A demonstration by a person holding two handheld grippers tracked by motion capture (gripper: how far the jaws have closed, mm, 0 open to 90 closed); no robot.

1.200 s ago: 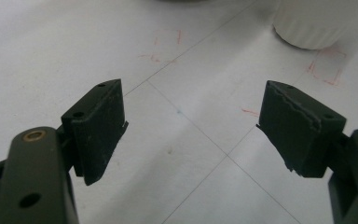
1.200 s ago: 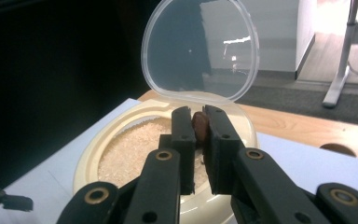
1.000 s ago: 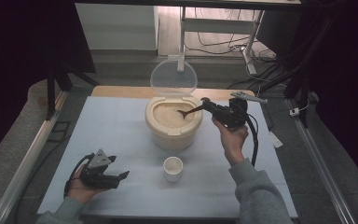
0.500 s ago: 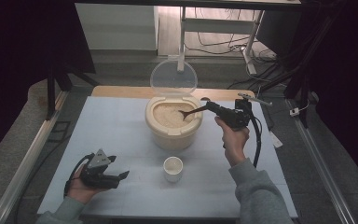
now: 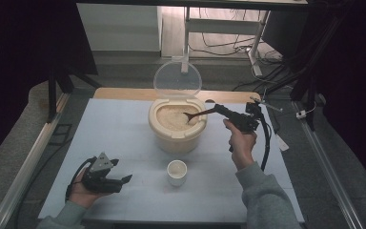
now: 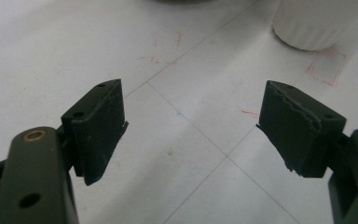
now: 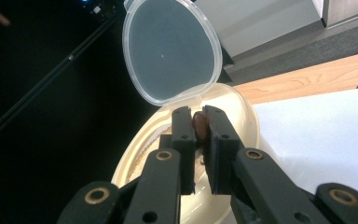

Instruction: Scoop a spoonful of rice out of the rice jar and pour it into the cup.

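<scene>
A cream tub (image 5: 176,137) of pale grain (image 5: 170,118) stands mid-table with its clear lid (image 5: 177,80) tipped up behind it. My right gripper (image 5: 218,109) is shut on the handle of a brown spoon (image 5: 198,114), whose bowl lies in the grain. The right gripper view has the spoon handle (image 7: 199,122) pinched by my right gripper (image 7: 199,125) over the tub's rim (image 7: 248,116), below the lid (image 7: 172,51). A small white cup (image 5: 177,171) sits in front of the tub. My left gripper (image 5: 124,179) rests on the table at lower left, open and holding nothing (image 6: 191,126), with the cup (image 6: 313,23) ahead.
The white table sheet (image 5: 114,129) bears thin lines and red pencil marks (image 6: 168,44). A wooden strip (image 5: 124,93) runs along the far edge. Metal rails flank the table, and cables and a stand (image 5: 255,52) lie on the floor beyond.
My right gripper has shifted a little right and down with the spoon, whose bowl stays in the grain. The left gripper has not moved.
</scene>
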